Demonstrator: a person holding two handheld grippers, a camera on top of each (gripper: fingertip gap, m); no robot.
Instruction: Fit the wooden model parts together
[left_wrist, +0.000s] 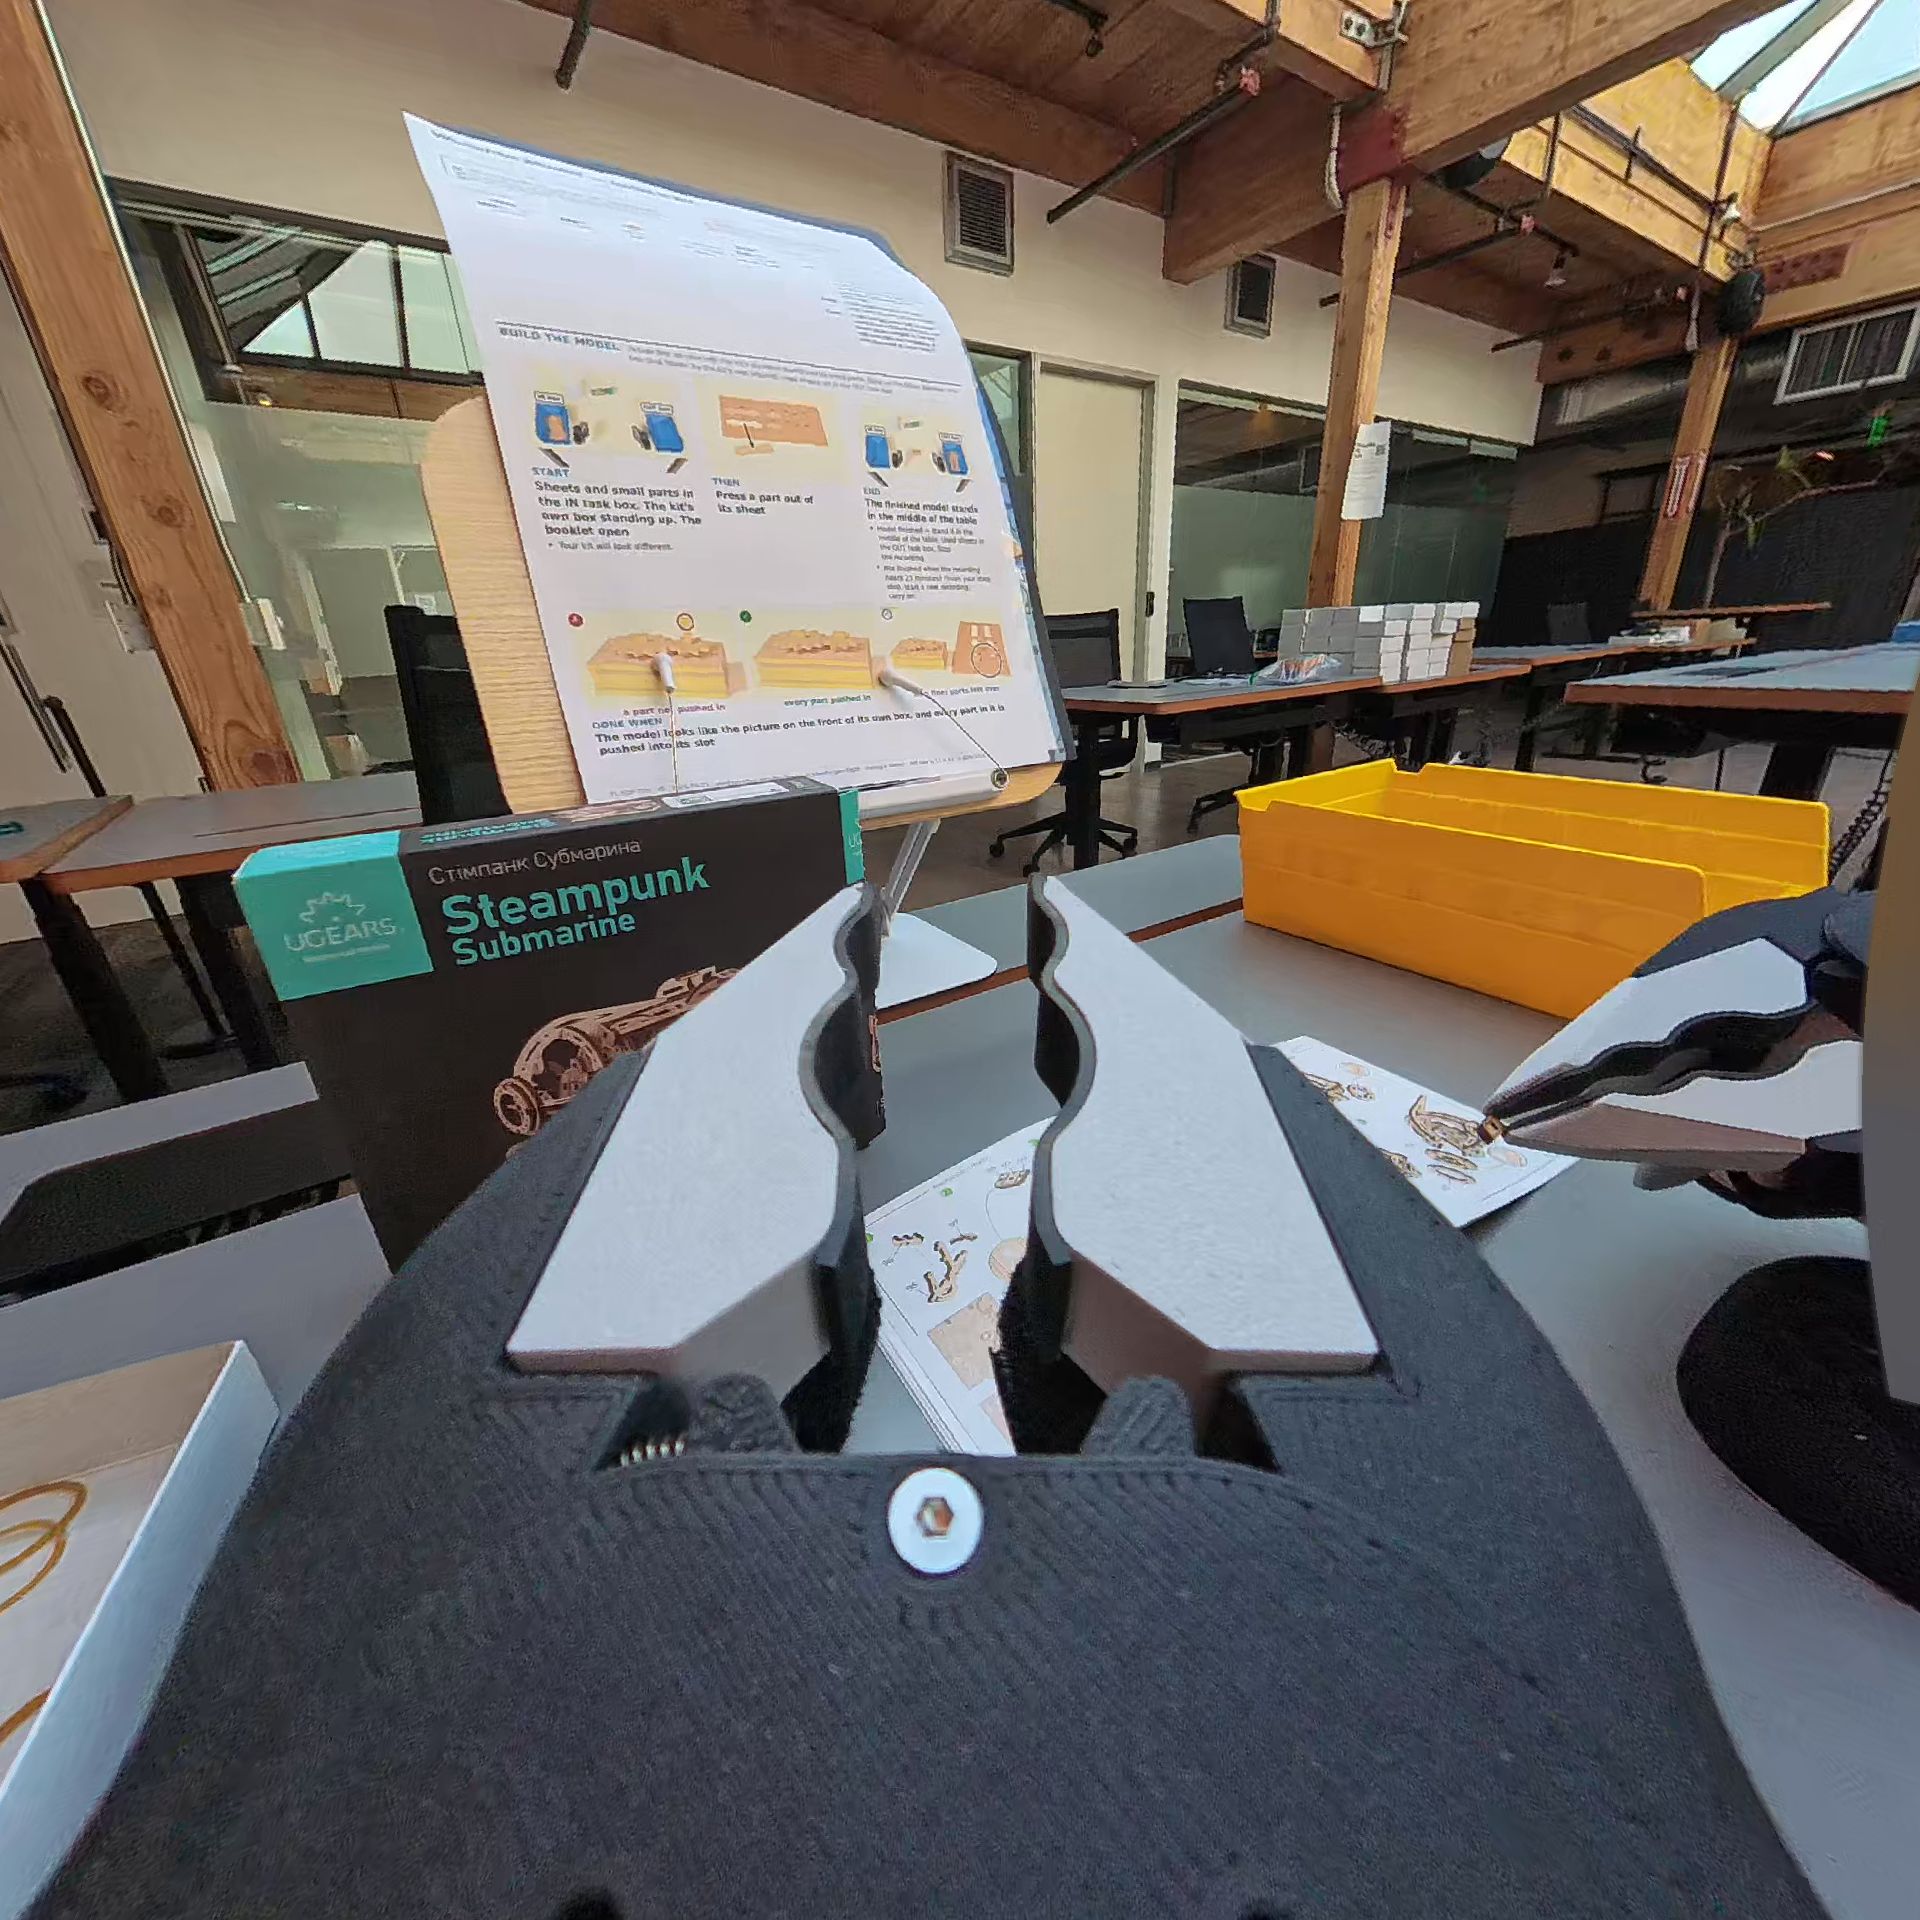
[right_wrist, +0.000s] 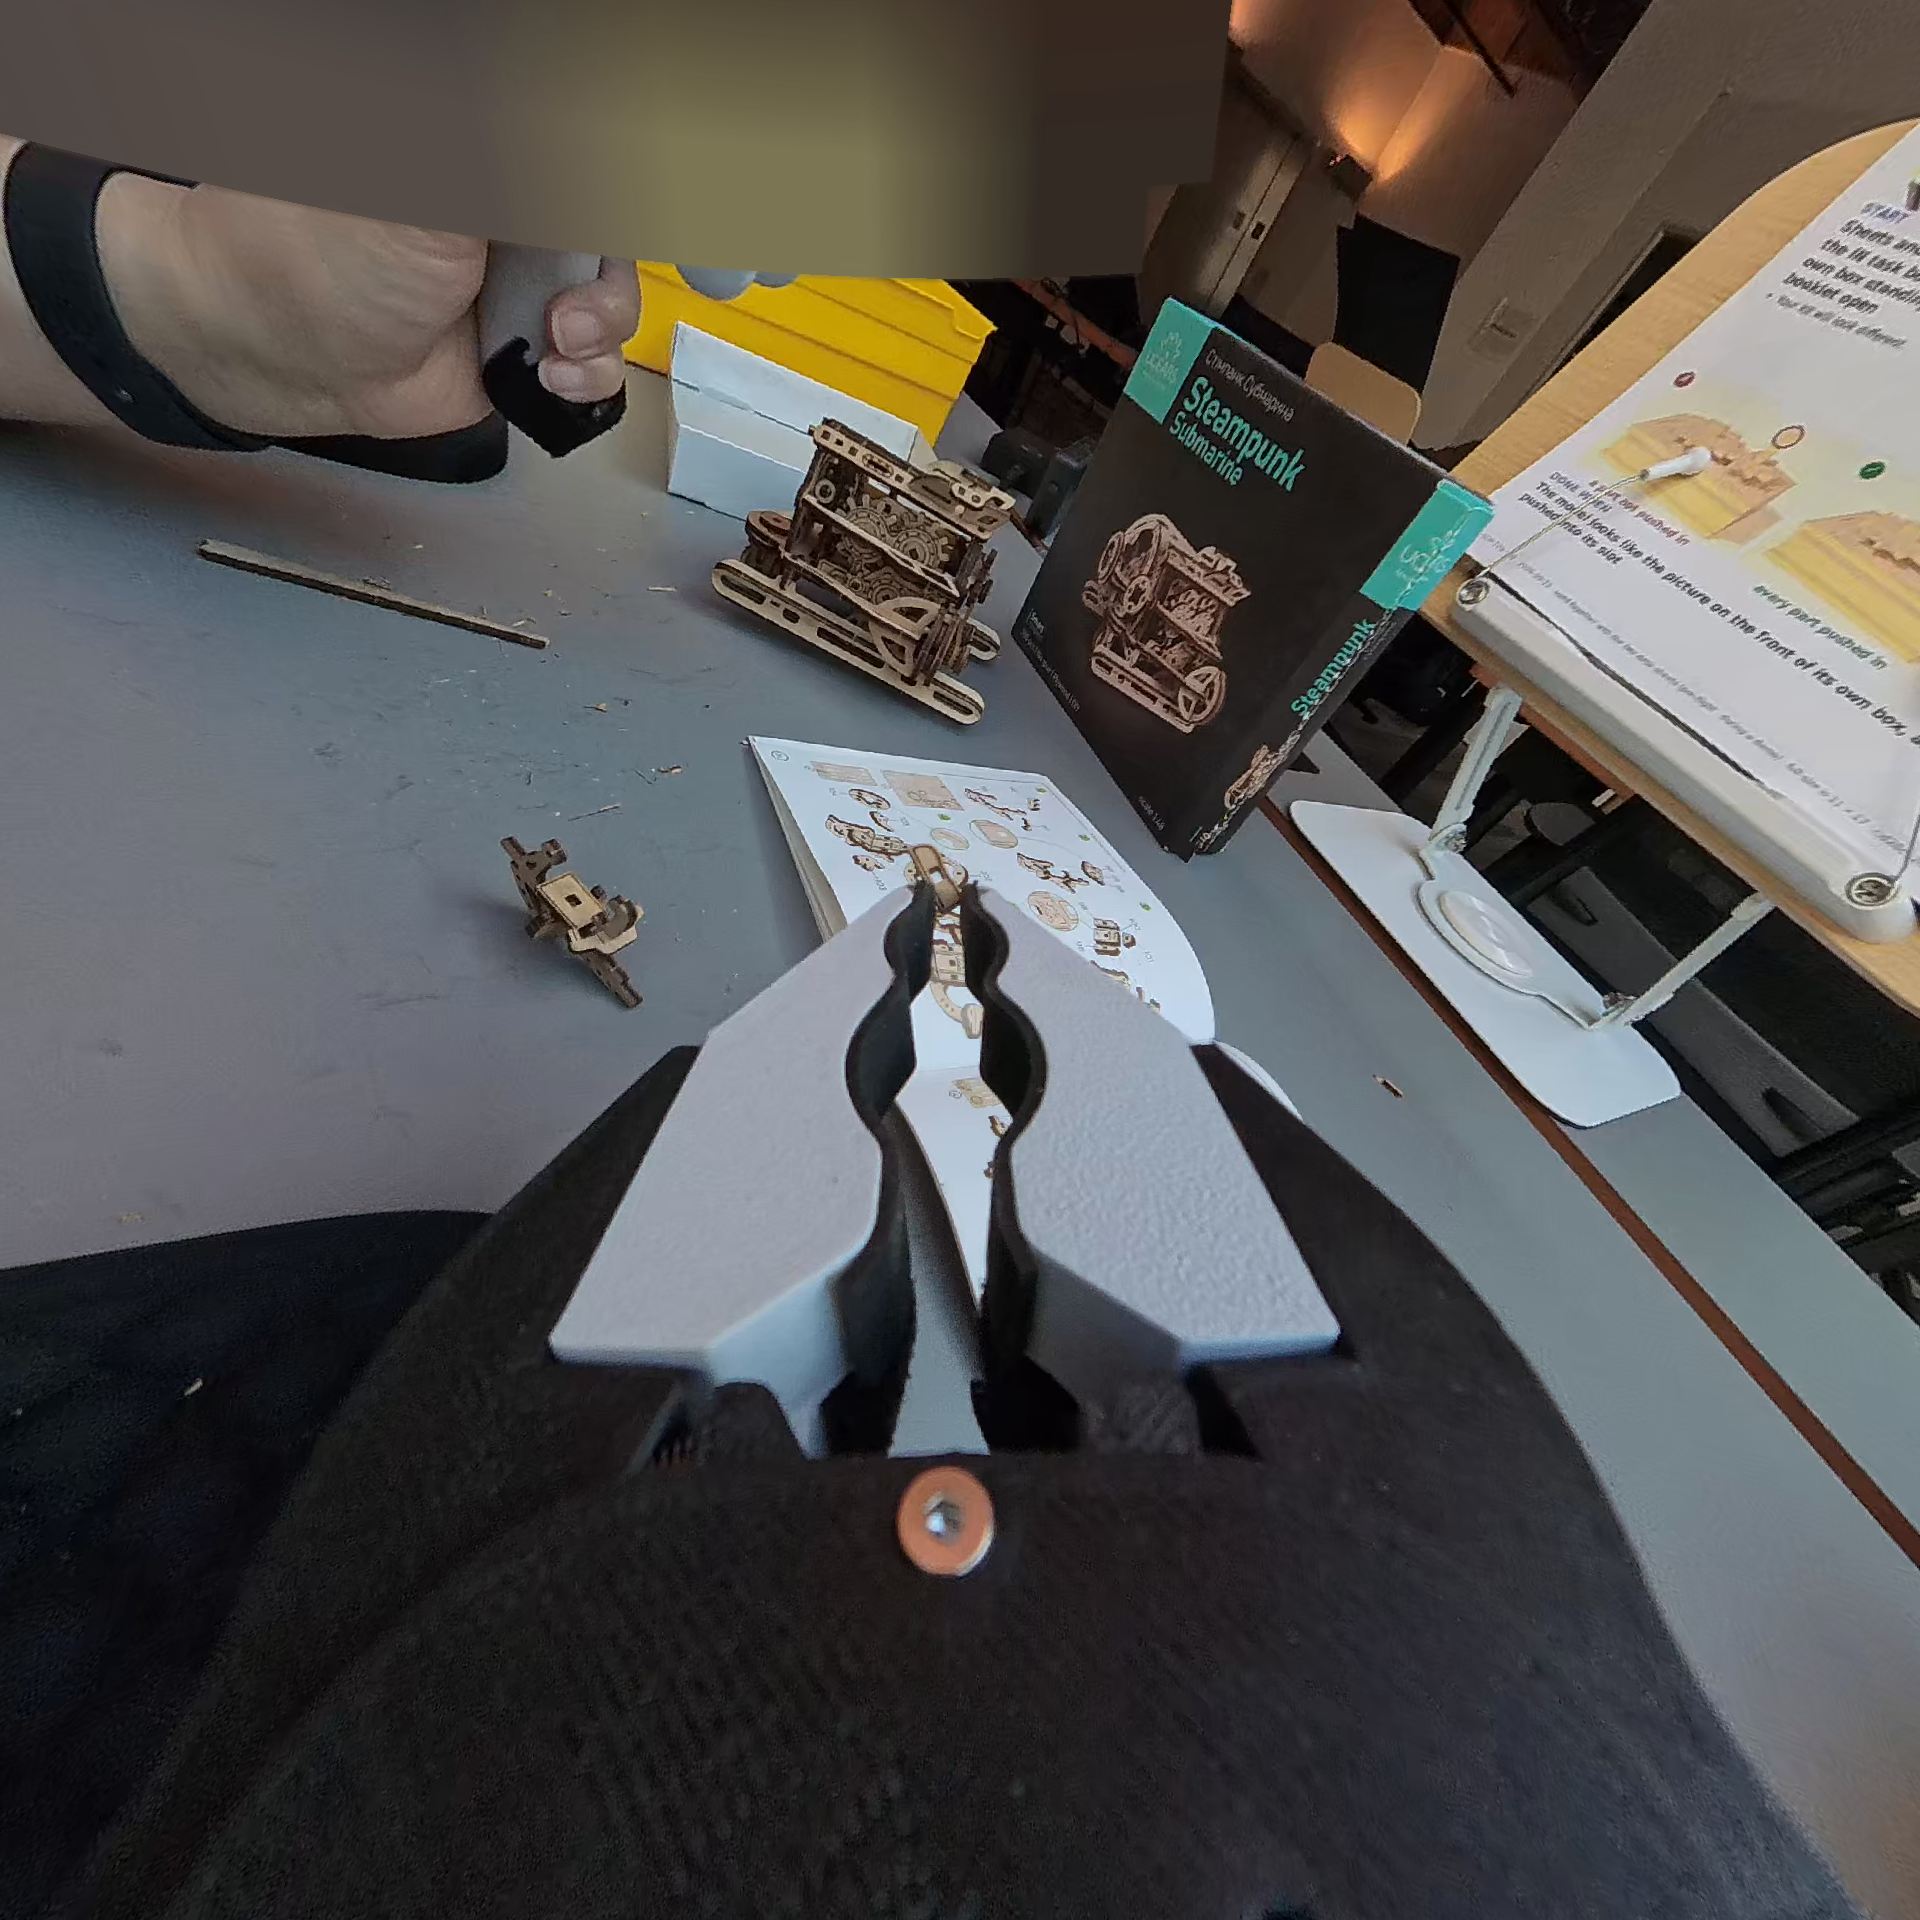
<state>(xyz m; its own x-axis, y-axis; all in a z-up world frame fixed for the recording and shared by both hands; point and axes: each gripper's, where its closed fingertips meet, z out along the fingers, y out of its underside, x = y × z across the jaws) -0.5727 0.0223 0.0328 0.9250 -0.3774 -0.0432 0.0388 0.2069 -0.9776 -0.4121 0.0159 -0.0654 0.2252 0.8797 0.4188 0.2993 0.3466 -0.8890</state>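
Through the left wrist view, I am holding the left gripper (left_wrist: 951, 914) raised and released, nothing between its spread fingers, pointing past the booklet (left_wrist: 956, 1247) toward the kit box (left_wrist: 540, 997) behind it. The right gripper (left_wrist: 1496, 1127) is showing to the right of the booklet, tip angled down.

Through the right wrist view, I am pinching a small wooden piece (right_wrist: 932, 871) at the very tips of the right gripper (right_wrist: 940, 899), hovering over the booklet (right_wrist: 997, 862). It looks light, thin and brittle, so I am judging a gentle edge grip best. The half-built model (right_wrist: 873, 566) is standing beyond the booklet, a small sub-assembly (right_wrist: 577, 914) lying left of it.
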